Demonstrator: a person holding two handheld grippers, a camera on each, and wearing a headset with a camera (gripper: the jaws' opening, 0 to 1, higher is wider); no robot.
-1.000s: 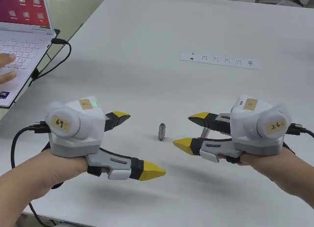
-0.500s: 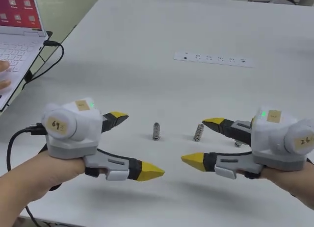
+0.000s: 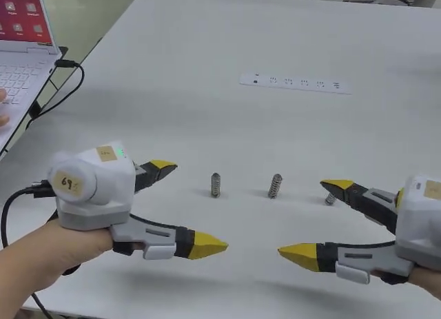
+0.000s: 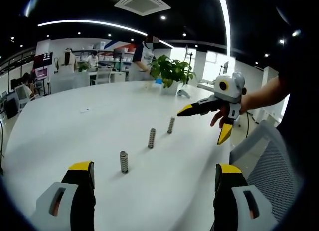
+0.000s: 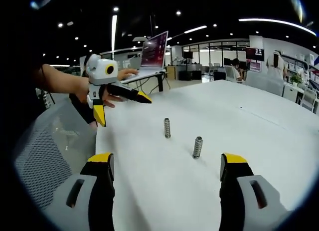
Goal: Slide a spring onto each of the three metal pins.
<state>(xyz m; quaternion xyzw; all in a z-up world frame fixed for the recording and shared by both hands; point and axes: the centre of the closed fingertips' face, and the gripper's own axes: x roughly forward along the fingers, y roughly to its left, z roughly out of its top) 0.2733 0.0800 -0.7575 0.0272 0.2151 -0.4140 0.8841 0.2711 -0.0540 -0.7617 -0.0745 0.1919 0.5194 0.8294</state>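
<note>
1. Left tool (image 3: 189, 205) is hovering wide open, gripping nothing.
2. Right tool (image 3: 310, 218) is gaping too, empty, keeping clear of the row.
3. Three springs (image 3: 275, 186) are standing upright on the desk (image 3: 207, 91) between them, apparently seated on pins.

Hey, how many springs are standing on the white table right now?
3. The left spring stands nearest the left tool, the middle spring is beside it toward the right, and the right spring is partly hidden behind the upper jaw of the right tool.

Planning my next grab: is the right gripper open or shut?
Open: the right gripper has its yellow-tipped jaws wide apart in the head view, holding nothing.
</note>
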